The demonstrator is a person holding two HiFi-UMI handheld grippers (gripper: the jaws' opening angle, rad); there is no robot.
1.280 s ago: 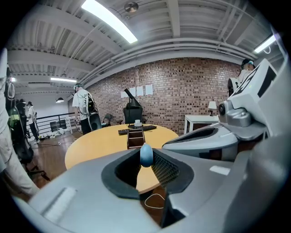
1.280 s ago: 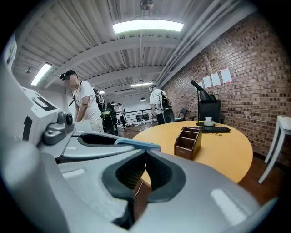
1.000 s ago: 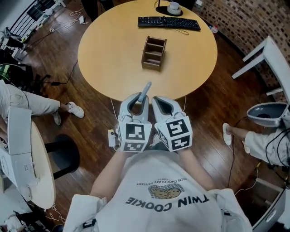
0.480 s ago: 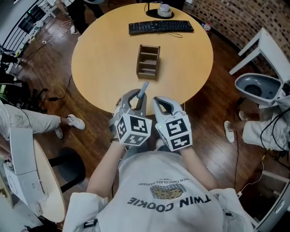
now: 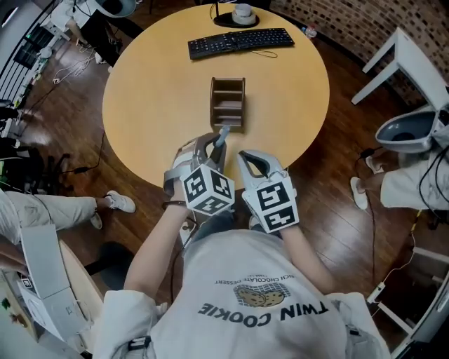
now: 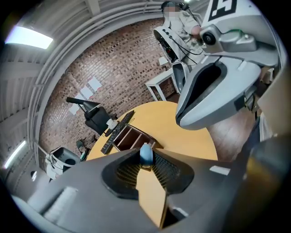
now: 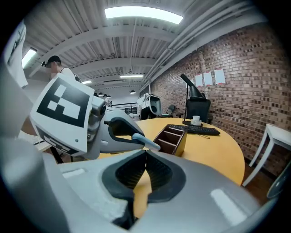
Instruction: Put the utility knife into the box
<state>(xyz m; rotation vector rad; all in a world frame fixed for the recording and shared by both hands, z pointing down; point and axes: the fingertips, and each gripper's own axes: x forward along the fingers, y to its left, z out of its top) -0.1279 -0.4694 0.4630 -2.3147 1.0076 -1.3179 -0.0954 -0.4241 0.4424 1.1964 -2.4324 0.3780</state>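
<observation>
Now: knife [image 5: 222, 134] clamped in left gripper [image 5: 212, 145] fingers, centre frame, long axis pointing up-frame at box [image 5: 228, 103] just beyond on bench [image 5: 147, 91]; right gripper [image 5: 247, 158] fingers together, empty, alongside.

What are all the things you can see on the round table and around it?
table: one, yellow-tan wood, round, middle of the room
box: one, dark brown, with compartments, on the table's near half
keyboard: one, black, far side of the table
cup: one, white, on a dark mat beyond the keyboard
utility knife: one, pale blue, between the left gripper's fingers, tip just short of the box
desk: one, white, right of the table
left gripper: one, grey with a marker cube, fingers shut on the utility knife
right gripper: one, grey with a marker cube, fingers together and empty, beside the left gripper
</observation>
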